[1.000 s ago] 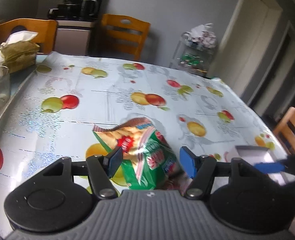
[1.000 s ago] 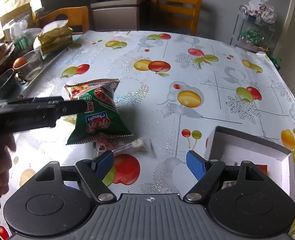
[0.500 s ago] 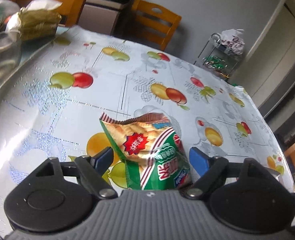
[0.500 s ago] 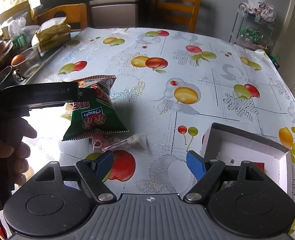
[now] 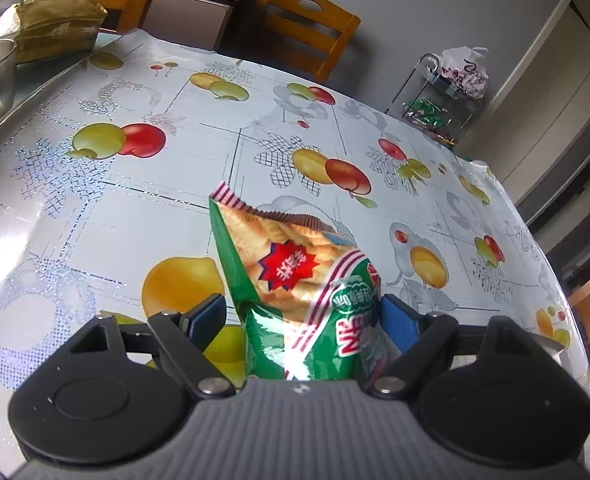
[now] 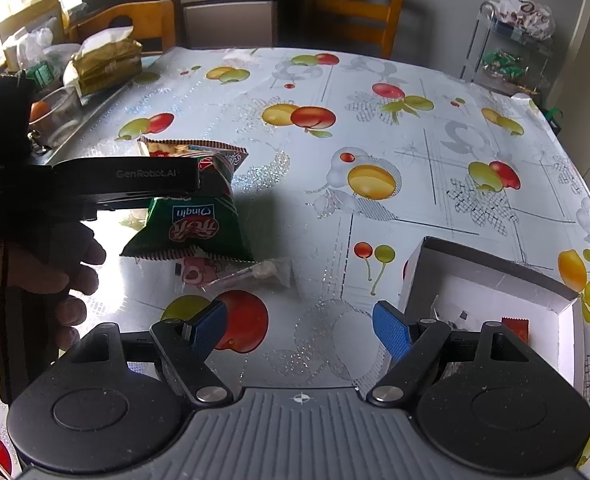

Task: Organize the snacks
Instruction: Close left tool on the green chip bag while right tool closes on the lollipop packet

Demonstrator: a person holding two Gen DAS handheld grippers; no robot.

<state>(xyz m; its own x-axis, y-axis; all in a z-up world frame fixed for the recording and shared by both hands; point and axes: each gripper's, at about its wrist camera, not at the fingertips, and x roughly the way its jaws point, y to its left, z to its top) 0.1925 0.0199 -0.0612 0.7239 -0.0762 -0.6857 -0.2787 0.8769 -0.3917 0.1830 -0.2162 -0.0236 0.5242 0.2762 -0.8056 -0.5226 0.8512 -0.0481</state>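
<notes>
The left tool (image 5: 301, 320) is spread around the chip bag (image 5: 295, 280) at the desk's (image 6: 375, 120) 9 o'clock. The right tool (image 6: 299, 326) hangs spread, the box (image 6: 495, 276) at 4.

So the chip bag (image 6: 191, 216) lies on the table (image 6: 415, 128) left of the open box (image 6: 491, 276), a small candy wrapper (image 6: 235, 274) right in front of it, chairs (image 6: 353, 4) behind.

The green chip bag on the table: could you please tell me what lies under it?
A pink-and-clear wrapped candy pokes out from under the green chip bag; the bag covers whatever else lies beneath.
</notes>
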